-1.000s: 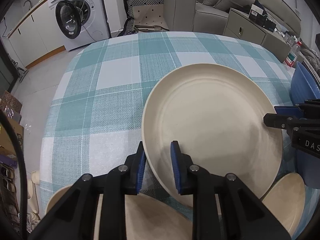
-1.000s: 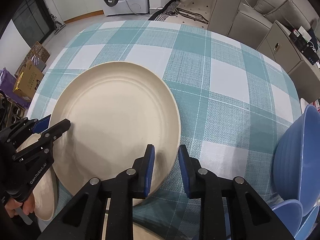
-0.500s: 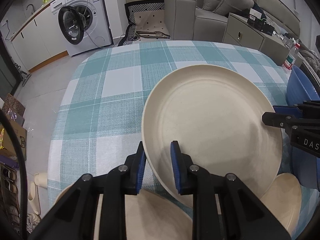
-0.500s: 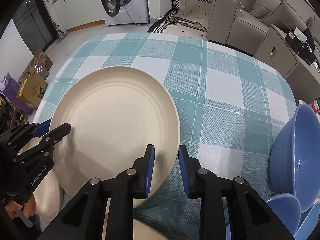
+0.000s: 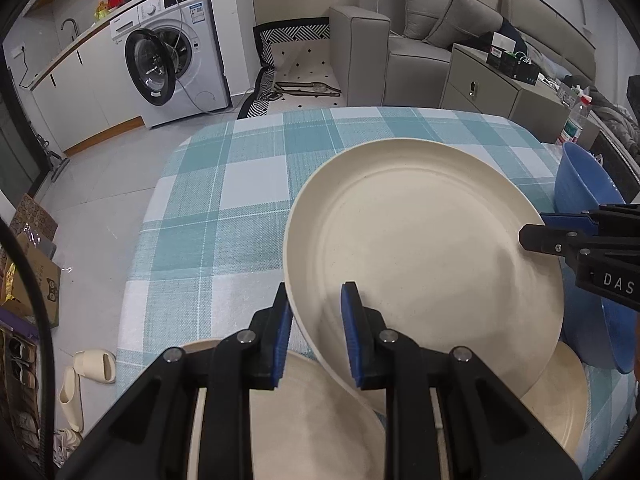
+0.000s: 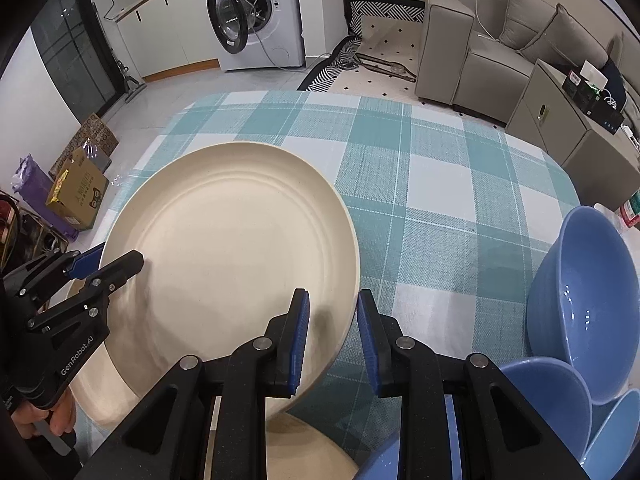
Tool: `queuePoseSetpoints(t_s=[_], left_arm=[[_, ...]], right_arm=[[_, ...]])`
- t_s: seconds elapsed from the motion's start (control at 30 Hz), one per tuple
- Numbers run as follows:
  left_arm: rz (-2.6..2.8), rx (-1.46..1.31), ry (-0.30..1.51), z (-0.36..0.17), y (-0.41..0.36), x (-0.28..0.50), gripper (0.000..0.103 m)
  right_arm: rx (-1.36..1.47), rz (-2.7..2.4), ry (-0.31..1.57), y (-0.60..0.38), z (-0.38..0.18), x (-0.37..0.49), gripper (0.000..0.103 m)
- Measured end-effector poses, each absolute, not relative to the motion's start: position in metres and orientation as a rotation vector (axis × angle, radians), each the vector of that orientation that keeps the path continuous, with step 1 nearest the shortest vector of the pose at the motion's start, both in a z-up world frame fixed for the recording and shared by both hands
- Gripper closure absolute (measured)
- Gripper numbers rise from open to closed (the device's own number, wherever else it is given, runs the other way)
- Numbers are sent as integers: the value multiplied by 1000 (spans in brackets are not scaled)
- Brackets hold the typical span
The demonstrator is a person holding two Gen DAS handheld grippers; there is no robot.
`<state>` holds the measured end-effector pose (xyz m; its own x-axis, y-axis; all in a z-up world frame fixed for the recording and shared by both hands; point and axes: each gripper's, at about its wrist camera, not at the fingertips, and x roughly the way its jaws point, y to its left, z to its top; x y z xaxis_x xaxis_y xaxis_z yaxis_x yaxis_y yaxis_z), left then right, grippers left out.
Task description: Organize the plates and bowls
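Observation:
A large cream plate (image 5: 420, 240) is held in the air above the checked table, one gripper on each side of its rim. My left gripper (image 5: 314, 320) is shut on its left rim. My right gripper (image 6: 332, 332) is shut on its right rim; the plate (image 6: 228, 256) fills the left of the right wrist view. More cream plates lie under it near the front edge (image 5: 320, 420) (image 5: 560, 400). Blue bowls (image 6: 580, 312) stand at the right, one tilted on its side (image 5: 580, 184).
The table has a teal and white checked cloth (image 6: 420, 168). Beyond it are a washing machine (image 5: 172, 60), a grey sofa (image 5: 400, 40) and a low cabinet (image 5: 500, 84). Cardboard boxes (image 6: 76, 192) stand on the floor at the left.
Both grippers have lifted the large cream plate higher; the table looks smaller and farther below, and more of the room shows. The grips on the rim are unchanged.

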<state>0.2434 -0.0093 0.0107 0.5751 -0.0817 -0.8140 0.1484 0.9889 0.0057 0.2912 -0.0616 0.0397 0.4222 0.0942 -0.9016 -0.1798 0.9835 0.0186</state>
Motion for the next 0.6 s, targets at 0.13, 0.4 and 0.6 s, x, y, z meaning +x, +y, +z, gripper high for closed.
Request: queuePoseSetpoints(t_s=[0.13,0.4,0.6], left_arm=[[-135,80,932,18,-10,234,81],[-134,78,893,31,-9,217,80],[-134,73,858,42,-8,202,81]], right_arm=[[-78,181,1105,-64,46,283,78],[-68,196,1063,-65,60,264,78],[-57,214,1021,-67,75,244,78]])
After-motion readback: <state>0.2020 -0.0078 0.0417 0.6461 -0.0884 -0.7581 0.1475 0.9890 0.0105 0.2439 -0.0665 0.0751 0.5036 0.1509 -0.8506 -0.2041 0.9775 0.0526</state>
